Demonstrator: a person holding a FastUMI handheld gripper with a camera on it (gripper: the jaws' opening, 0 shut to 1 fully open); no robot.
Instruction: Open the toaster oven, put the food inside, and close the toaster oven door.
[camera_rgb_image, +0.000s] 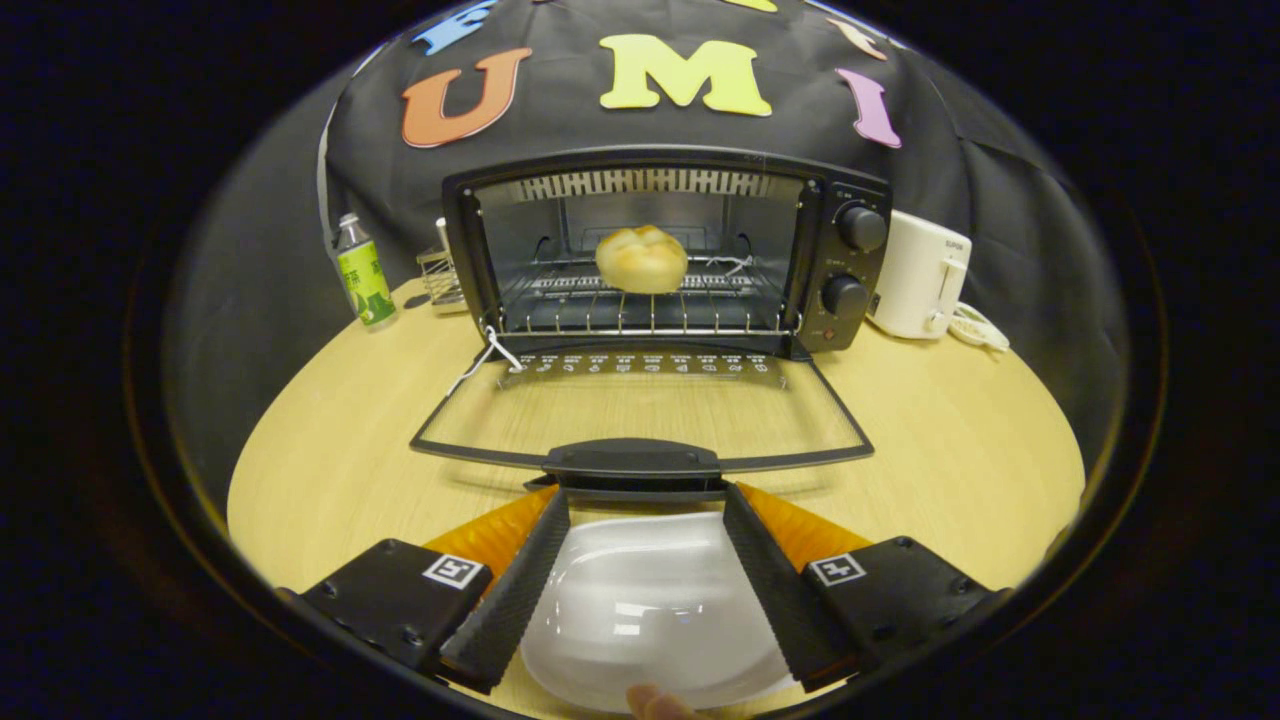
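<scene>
Your fingers stand wide apart, holding nothing, just short of the door handle. The bun sits inside; the stiff, light glass door lifts best by that handle.

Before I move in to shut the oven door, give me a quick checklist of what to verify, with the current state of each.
1. Food inside: bread roll sits on the wire rack in the toaster oven. Ok.
2. Door position: fully folded down flat over the table, not yet closed. Not ok.
3. Door handle reachable: just ahead of the gripper, unobstructed. Ok.
4. Jaws: open, holding nothing. Ok.
5. White plate below, between the jaws, bare. Ok.
6. White cord at the door's left hinge: may snag on closing. Cannot tell.
</scene>
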